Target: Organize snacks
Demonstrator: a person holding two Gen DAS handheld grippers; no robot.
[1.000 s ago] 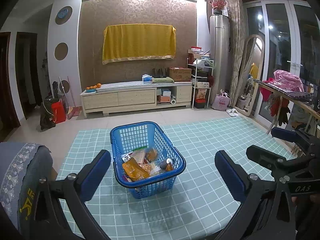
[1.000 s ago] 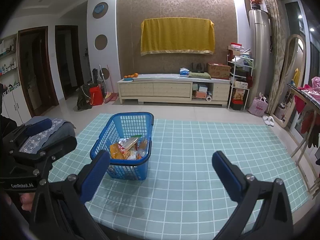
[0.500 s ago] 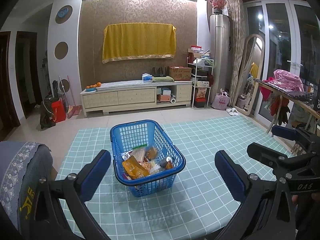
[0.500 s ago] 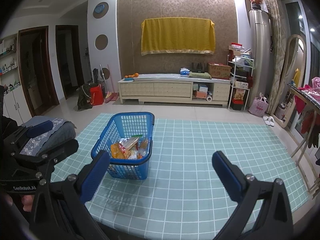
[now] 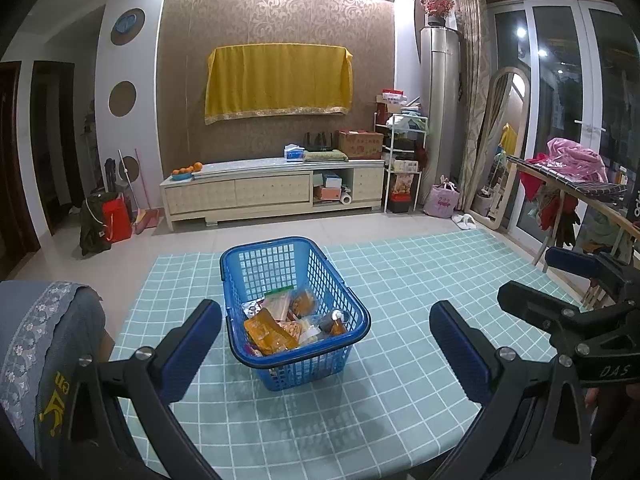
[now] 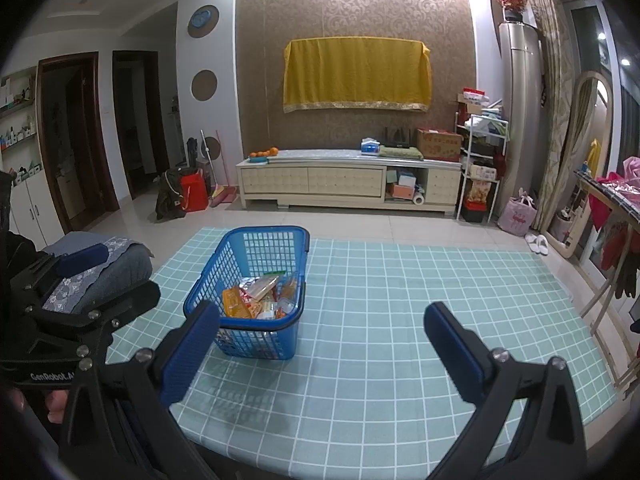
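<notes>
Snacks (image 5: 280, 324) heaped in blue basket (image 5: 344, 300) | both grippers' fingers (image 5: 460, 348) apart, empty

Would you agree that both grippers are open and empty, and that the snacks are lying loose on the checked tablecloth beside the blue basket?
Not quite: the snacks lie inside the blue basket, not beside it, as the left wrist view shows. The checked tablecloth around it carries no loose packets. The left gripper and the right gripper are indeed open and empty.

Open tablecloth (image 6: 400, 300) is seen right of the basket (image 5: 338, 296); passage on the left is narrowed by a padded chair back (image 5: 36, 344).
</notes>
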